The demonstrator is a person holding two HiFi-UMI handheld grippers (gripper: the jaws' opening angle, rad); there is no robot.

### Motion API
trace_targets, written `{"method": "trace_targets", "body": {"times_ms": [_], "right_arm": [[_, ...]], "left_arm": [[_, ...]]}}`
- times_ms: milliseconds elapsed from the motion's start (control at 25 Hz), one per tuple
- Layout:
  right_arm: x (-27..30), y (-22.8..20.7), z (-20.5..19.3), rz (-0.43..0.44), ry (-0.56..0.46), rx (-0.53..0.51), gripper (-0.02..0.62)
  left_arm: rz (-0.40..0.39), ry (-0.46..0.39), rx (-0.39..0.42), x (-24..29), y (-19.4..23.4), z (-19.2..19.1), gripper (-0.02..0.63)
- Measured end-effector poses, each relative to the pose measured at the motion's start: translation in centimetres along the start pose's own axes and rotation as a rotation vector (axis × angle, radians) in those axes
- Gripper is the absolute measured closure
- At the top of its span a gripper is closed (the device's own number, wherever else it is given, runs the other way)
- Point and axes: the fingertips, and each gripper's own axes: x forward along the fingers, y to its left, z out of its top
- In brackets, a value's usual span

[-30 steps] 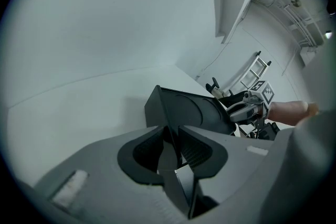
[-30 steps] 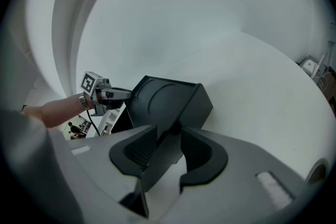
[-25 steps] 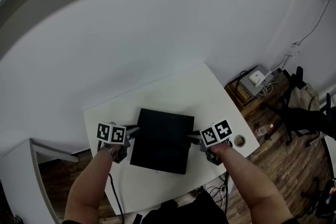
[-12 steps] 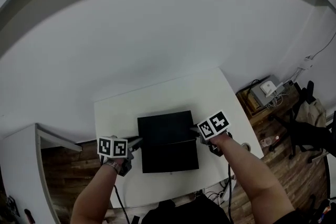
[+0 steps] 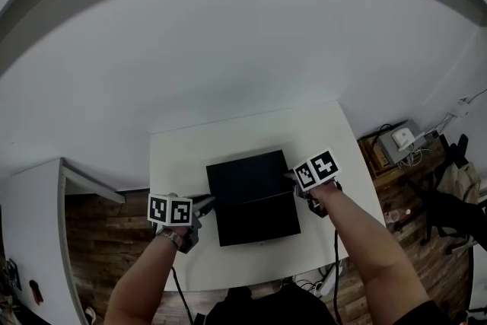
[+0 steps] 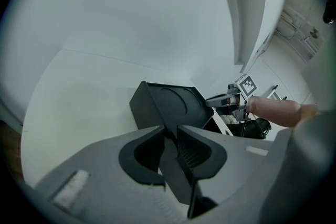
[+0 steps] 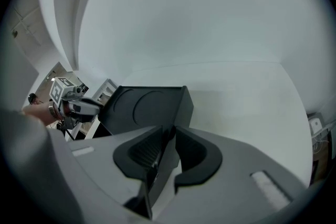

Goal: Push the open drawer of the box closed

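Note:
A black box [image 5: 245,177] lies on the white table [image 5: 179,164], its drawer [image 5: 260,223] pulled out toward me. My left gripper [image 5: 207,203] is at the drawer's left side and my right gripper [image 5: 291,177] at its right side. In the left gripper view the drawer's thin black wall [image 6: 176,170] runs between the jaws of the left gripper [image 6: 170,136], which have just been closing onto it. The right gripper view shows the right gripper [image 7: 170,136] the same way, its jaws just closed on the opposite wall [image 7: 157,176], with the box top [image 7: 147,102] ahead.
A white wall stands behind the table. A low white cabinet [image 5: 30,217] is at the left. At the right, on the wooden floor, are a stand with devices and cables [image 5: 399,141] and a dark chair [image 5: 456,202].
Both grippers have shifted along the box's sides and their jaws have narrowed onto the drawer's walls. The head view has swung, so the table sits further right in the picture.

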Motion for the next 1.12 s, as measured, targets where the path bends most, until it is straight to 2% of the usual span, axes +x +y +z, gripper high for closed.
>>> {"method": "trace_targets", "body": {"times_ms": [120,240,440,560,680,760,840,960,1120], "right_arm": [[0.0,0.1,0.1,0.020,-0.036,0.038,0.509],[-0.9,-0.2,0.0,0.017,-0.127,0.061,0.490],[-7.4,-0.7,-1.5,-0.048,-0.442,0.170,0.483],[-11.0,1.0,-5.3,-0.010,-0.565,0.301,0.507],[-11.2,5.7,-10.6,0.132,-0.530,0.392,0.517],[-9.6,9.3,-13.7,0.212,-0.449,0.411,0.506],[-7.3,12.6,-16.3,0.256,-0.358,0.399,0.499],[-3.7,15.5,-18.2,0.265,-0.254,0.372,0.482],[-0.7,15.8,-18.3,0.200,-0.197,0.370,0.483]], "left_arm": [[-0.003,0.002,-0.002,-0.1,0.1,-0.1,0.522],[-0.014,0.001,-0.009,0.0,0.1,-0.2,0.522],[-0.027,-0.005,-0.009,0.1,0.1,0.0,0.520],[-0.039,-0.008,-0.004,0.1,0.1,0.4,0.520],[-0.050,-0.004,-0.006,0.1,0.0,0.2,0.520],[-0.055,-0.007,-0.001,0.1,0.1,0.3,0.518],[-0.065,-0.011,-0.002,0.0,0.1,0.3,0.517],[-0.083,-0.013,-0.009,0.1,0.1,0.4,0.517],[-0.093,-0.012,-0.005,0.2,0.0,0.4,0.517]]}}
